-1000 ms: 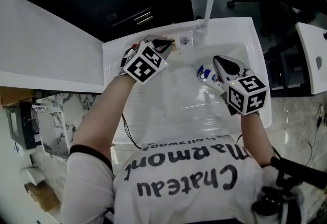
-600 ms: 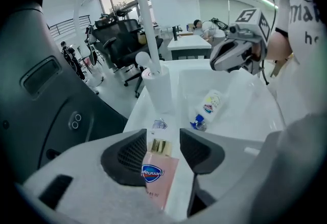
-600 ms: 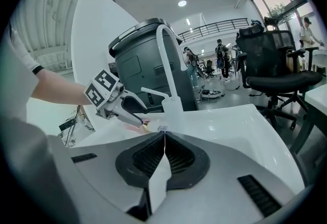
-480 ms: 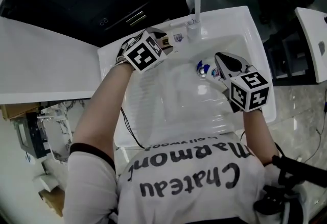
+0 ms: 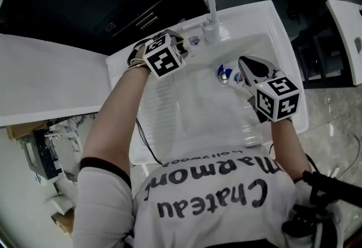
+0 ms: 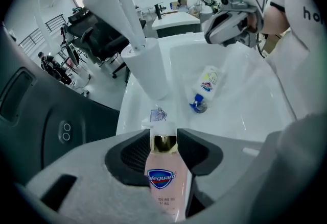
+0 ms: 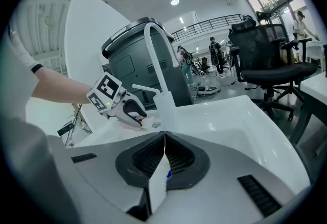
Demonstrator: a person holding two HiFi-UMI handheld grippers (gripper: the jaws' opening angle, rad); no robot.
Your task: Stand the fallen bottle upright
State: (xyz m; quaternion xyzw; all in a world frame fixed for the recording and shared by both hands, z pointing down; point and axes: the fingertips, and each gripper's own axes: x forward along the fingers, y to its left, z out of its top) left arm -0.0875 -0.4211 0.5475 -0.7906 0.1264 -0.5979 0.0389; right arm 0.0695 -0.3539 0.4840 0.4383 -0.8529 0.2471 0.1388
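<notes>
left claw dropped to the sink ledge, just closing on the pink safeguard bottle, likely to right it; right claw shut.

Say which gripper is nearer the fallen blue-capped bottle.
Right. Right gripper is beside the blue-capped bottle in the sink; left gripper, jaws just closing around a pink bottle, is at its rim.

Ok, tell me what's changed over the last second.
The left gripper moved toward the faucet, over the pink bottle. Its jaws opened and have just been closing a little, with that bottle between them; whether they press it yet is unclear. Unchanged: the right gripper stays shut by the white bottle, which still lies in the sink.
</notes>
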